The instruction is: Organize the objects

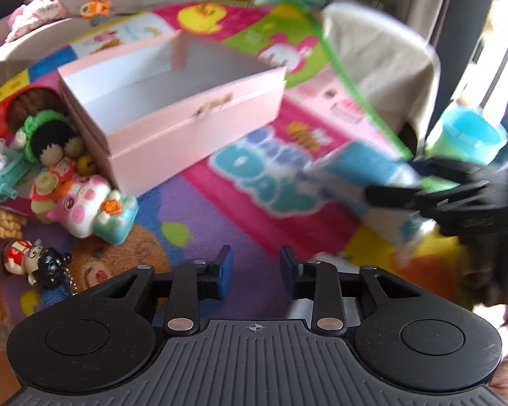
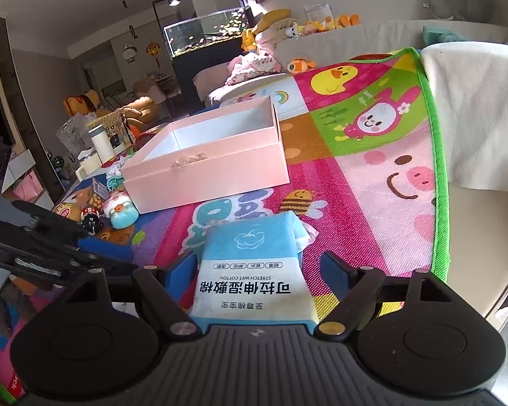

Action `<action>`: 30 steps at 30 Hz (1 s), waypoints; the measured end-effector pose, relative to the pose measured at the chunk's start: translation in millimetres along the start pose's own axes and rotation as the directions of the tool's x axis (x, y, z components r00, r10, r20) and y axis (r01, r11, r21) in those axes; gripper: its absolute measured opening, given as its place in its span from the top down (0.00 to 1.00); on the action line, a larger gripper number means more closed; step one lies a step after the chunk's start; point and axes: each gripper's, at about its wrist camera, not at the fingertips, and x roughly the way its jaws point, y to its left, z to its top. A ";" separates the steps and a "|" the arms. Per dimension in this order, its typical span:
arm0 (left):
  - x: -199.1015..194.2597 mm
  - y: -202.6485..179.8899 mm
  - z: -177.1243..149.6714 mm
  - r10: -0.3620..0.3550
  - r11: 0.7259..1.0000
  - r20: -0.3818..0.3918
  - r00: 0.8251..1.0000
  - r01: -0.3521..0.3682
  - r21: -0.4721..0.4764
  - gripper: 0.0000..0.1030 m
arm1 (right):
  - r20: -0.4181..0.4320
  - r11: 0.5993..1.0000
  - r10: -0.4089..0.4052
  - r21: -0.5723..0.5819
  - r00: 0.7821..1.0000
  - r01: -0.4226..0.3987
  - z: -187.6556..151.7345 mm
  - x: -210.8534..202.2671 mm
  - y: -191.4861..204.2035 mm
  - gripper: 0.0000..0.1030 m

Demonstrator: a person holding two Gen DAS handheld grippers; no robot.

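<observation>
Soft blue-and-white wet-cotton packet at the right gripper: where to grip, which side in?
Pinch the soft blue-and-white wet-cotton packet across its narrow width, mid-body, coming from its near printed end: the open right gripper straddles it so. Avoid the crumpled far end, probably floppy.

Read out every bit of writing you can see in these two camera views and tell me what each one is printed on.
"STRETCH WET COTTON": on the blue and white pack between the right gripper's fingers, upside down in that view.
"可拉伸湿敷棉": same pack, large characters.
Smaller characters and four boxed labels on the pack: too small to read.
Big blue letters on the play mat: blurred and partly covered.
Orange tag on the pig toy: unreadable.
</observation>
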 end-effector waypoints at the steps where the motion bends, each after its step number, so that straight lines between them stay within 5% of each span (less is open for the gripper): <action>1: -9.6 -5.2 0.1 -0.022 1.000 0.018 1.000 0.022 0.019 0.67 | 0.003 1.000 0.002 0.003 1.000 -0.002 -0.2 -0.5 -0.4 0.22; 5: -26.1 -43.1 -7.1 -0.074 0.987 -0.026 0.997 0.077 0.142 0.67 | 0.003 1.000 0.017 0.017 1.000 -0.017 0.5 -0.3 -2.8 0.22; 9: -7.8 -74.4 -24.8 -0.016 0.963 -0.120 0.993 0.048 0.266 0.65 | 0.008 1.000 0.018 0.022 1.000 -0.018 0.1 -1.1 -3.1 0.21; 17: 3.5 -92.8 -30.7 0.091 0.929 -0.049 0.995 -0.067 0.364 0.63 | 0.018 1.000 0.017 0.023 1.000 -0.017 0.0 -2.7 -3.5 0.19; 21: 3.7 -100.5 -31.8 0.164 0.908 -0.028 0.986 -0.140 0.394 0.78 | 0.023 1.000 0.005 0.020 1.000 -0.005 -0.3 -3.9 -2.5 0.19; 23: 0.5 -101.7 -34.3 0.145 0.907 -0.012 0.989 -0.128 0.402 0.91 | 0.025 1.000 -0.011 0.001 1.000 0.011 -0.5 -4.7 1.2 0.19; 25: -3.8 -102.1 -36.3 0.125 0.912 -0.006 0.992 -0.113 0.394 0.91 | 0.023 0.999 -0.013 -0.030 1.000 0.014 -0.6 -5.2 5.8 0.20; 28: -13.6 -102.4 -39.0 0.114 0.916 0.016 0.993 -0.111 0.385 0.92 | 0.001 0.998 -0.006 -0.067 1.000 0.006 -0.7 -5.2 12.2 0.43; 30: -20.2 -101.2 -38.8 0.110 0.922 0.031 0.993 -0.114 0.369 0.92 | -0.008 0.996 -0.002 -0.084 1.000 0.001 0.6 -6.8 15.7 0.48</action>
